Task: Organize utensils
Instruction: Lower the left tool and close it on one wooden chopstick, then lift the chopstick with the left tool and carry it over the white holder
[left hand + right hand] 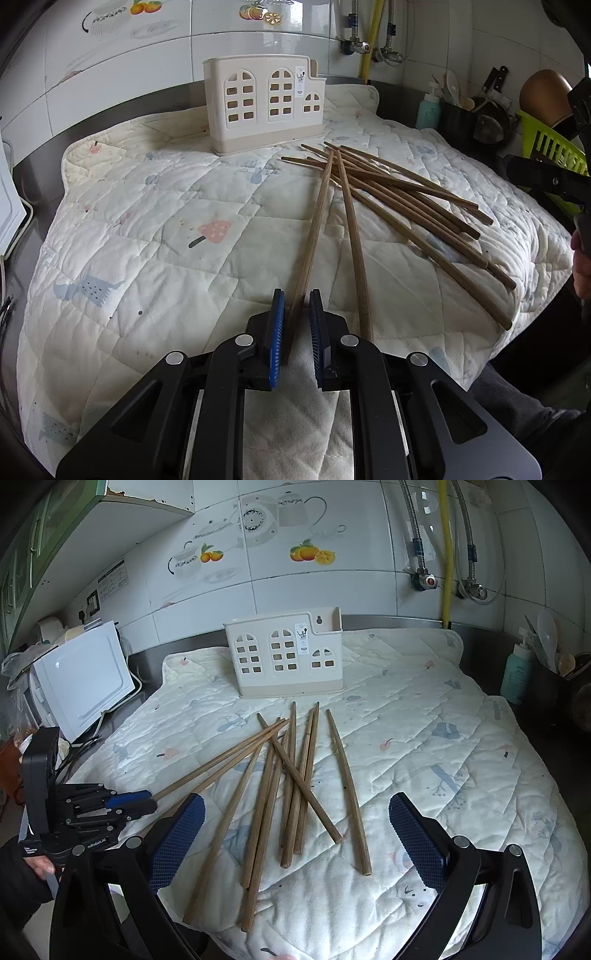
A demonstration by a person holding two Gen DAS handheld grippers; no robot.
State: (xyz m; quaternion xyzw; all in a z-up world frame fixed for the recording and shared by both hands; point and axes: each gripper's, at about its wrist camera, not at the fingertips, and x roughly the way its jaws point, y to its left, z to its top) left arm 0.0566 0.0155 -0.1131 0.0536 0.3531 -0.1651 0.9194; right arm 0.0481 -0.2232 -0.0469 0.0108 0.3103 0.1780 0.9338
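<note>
Wooden chopsticks (pixel 295 786) fan near holder (pixel 284 653); left gripper (pixel 297 321) straddles one.

The near end of one chopstick (pixel 312 236) was hidden between the left gripper's (pixel 297 295) pads; whether they touched it was unclear.

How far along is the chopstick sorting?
Barely started. Done: nothing; no chopsticks show above the rim of the holder. In hand: the left hand-held gripper has its pads around the thick end of one chopstick, seemingly closing, with a second chopstick just outside. The right hand-held gripper is open above the pile. Left: about ten chopsticks lie on the quilted mat.
</note>
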